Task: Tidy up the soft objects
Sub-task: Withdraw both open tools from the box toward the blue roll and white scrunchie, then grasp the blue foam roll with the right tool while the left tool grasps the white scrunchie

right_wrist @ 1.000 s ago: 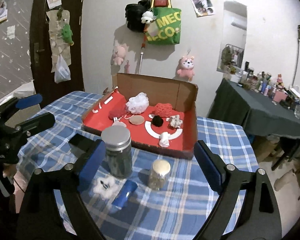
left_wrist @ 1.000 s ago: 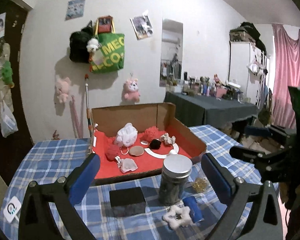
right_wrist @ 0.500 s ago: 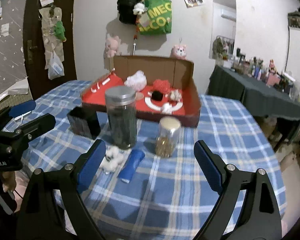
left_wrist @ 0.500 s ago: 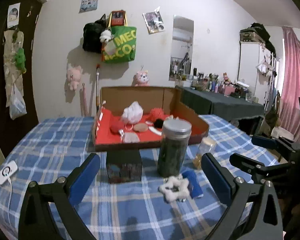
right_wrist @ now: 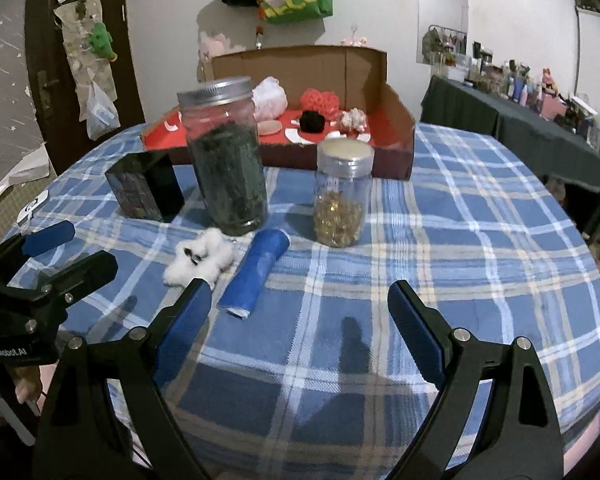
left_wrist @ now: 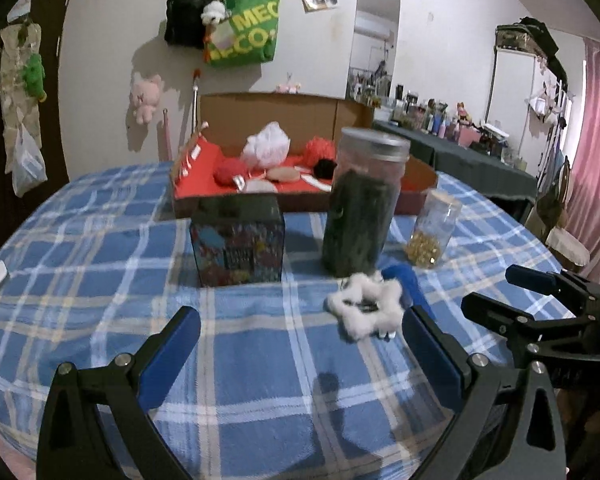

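both grippers, left (left_wrist: 298, 334) and right (right_wrist: 299, 306), had jaws spread, empty | white fluffy scrunchie (right_wrist: 199, 257) sat on table (right_wrist: 460, 240) beside blue roll (right_wrist: 255, 271) | I reckoned approach step, next pinch scrunchie, carry to red-lined box (right_wrist: 396, 128) behind jars

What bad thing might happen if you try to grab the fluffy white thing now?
The fluffy white scrunchie lies close in front of the tall dark jar, so a reaching gripper might bump the jar and tip it. The blue roll lies right beside the scrunchie and could get pinched along with it. Both the left gripper and the right gripper are open and empty.
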The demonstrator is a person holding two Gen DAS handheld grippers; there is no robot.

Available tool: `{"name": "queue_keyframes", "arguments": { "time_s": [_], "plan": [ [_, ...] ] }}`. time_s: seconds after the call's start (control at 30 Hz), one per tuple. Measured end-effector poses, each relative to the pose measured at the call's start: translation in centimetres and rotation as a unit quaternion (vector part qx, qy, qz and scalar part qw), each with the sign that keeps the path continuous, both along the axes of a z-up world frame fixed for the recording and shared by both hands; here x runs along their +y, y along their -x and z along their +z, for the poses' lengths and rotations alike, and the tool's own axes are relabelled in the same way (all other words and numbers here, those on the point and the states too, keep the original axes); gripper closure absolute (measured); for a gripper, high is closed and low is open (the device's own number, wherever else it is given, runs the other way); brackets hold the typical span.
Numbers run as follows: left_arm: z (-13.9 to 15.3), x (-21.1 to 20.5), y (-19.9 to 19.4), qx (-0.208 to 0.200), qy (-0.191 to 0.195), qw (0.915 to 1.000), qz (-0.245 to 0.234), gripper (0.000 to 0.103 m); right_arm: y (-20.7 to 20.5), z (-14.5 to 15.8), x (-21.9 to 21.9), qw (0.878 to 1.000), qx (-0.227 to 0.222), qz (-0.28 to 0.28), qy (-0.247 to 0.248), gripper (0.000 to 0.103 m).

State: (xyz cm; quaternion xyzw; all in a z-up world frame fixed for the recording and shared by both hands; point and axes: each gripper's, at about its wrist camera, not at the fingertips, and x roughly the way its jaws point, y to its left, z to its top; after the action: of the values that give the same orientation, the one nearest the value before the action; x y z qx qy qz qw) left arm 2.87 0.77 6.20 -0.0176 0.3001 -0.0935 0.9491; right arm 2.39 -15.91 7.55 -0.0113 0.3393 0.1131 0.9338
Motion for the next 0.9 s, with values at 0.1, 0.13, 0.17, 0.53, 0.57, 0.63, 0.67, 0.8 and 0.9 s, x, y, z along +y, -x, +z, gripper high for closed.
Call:
{"name": "queue_keyframes", "arguments": {
  "time_s": [0.1, 0.13, 0.17, 0.53, 0.57, 0.63, 0.67, 0.8, 0.9],
  "plan": [
    [-0.4, -0.1, -0.4, 0.009, 0.002, 1.0000, -0.001, 0.000, -0.2, -0.2, -0.2, 1.000, 0.004, -0.001, -0.002, 0.012],
    [-0.6, -0.2, -0.5, 0.011, 0.002, 0.9999, -0.002, 0.000, -0.4, -0.3, -0.2, 1.000, 0.006, -0.001, -0.002, 0.012],
    [-0.6, -0.2, -0.6, 0.013, 0.002, 0.9999, -0.003, 0.000, -0.5, -0.4, -0.3, 1.000, 0.007, -0.002, -0.002, 0.012],
    [-1.1, 0.6, -1.5, 0.028, 0.006, 0.9996, 0.005, 0.000, -2.6, -1.8, 0.2, 0.999, 0.041, 0.015, -0.005, 0.012],
    [-1.2, 0.9, -1.6, 0.028, 0.006, 0.9995, 0.009, 0.000, -3.0, -2.1, 0.5, 0.999, 0.048, 0.020, -0.003, 0.012],
    [-1.3, 1.4, -1.7, 0.030, 0.006, 0.9994, 0.015, 0.000, -3.6, -2.6, 1.0, 0.998, 0.059, 0.026, 0.002, 0.012],
    [-1.3, 1.6, -1.8, 0.032, 0.007, 0.9993, 0.017, 0.000, -3.9, -2.8, 1.3, 0.998, 0.064, 0.027, 0.008, 0.012],
    [-1.5, 2.4, -2.0, 0.037, 0.011, 0.9990, 0.022, 0.000, -4.3, -3.0, 2.4, 0.996, 0.066, 0.031, 0.042, 0.012],
    [-1.5, 2.5, -2.2, 0.040, 0.012, 0.9990, 0.017, 0.000, -4.4, -2.9, 1.4, 0.996, 0.070, 0.019, 0.044, 0.013]
  ]
}}
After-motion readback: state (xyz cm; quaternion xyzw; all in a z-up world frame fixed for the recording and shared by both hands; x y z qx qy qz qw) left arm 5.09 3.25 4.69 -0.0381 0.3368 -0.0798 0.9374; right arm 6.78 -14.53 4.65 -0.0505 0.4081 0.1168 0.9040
